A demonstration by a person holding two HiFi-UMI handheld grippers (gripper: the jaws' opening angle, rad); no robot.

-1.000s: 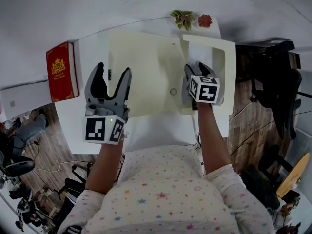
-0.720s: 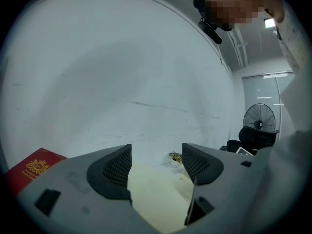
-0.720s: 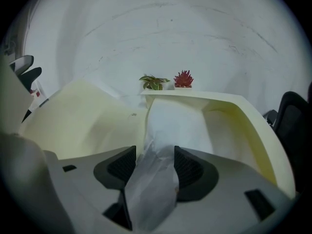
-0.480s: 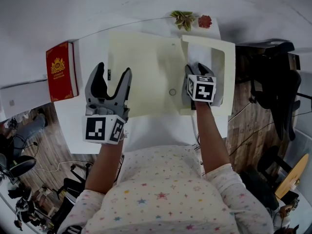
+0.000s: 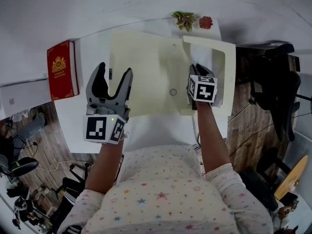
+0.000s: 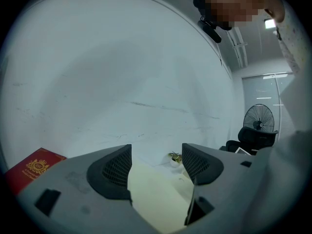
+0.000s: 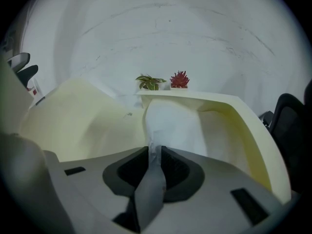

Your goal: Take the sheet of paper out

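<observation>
Our right gripper [image 7: 151, 152] is pressed together on the near edge of the paper [image 7: 170, 126], which bunches up between its jaws. Our left gripper [image 6: 156, 165] is spread with nothing in it and hangs above the left part of the envelope [image 5: 146, 62]. The paper lies mostly inside the envelope's open right end, so we judge it gripped but not yet pulled out. A red book [image 5: 62, 71] lies further left, and two plants [image 5: 184, 18] stand at the far edge
</observation>
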